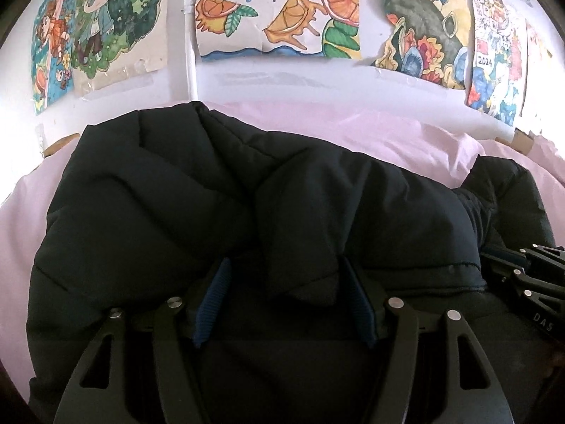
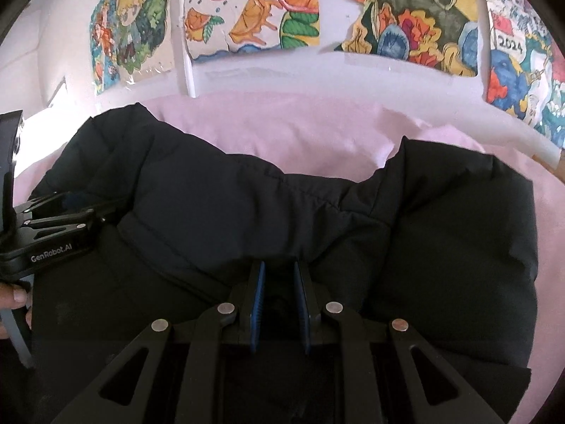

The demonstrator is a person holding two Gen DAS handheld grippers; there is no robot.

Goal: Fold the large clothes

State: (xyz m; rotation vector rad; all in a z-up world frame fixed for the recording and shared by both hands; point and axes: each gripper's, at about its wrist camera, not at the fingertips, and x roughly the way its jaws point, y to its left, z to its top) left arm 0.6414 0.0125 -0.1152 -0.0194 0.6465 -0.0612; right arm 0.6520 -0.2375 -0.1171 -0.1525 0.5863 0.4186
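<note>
A black padded jacket (image 1: 219, 198) lies bunched on a pink sheet (image 1: 388, 137); it also fills the right wrist view (image 2: 441, 247). My left gripper (image 1: 282, 272) has its jaws wide apart, with a thick fold of the jacket bulging between the blue pads (image 1: 212, 304); whether the pads press on it is unclear. It also shows at the left edge of the right wrist view (image 2: 70, 212). My right gripper (image 2: 279, 275) has its jaws close together with jacket fabric pinched between the blue pads (image 2: 257, 300). It also shows at the right edge of the left wrist view (image 1: 522, 272).
A white wall with colourful drawings (image 1: 279, 10) rises just behind the pink sheet (image 2: 282, 134). A wooden edge (image 1: 522, 141) shows at the far right. A person's hand (image 2: 14, 296) holds the left gripper's handle.
</note>
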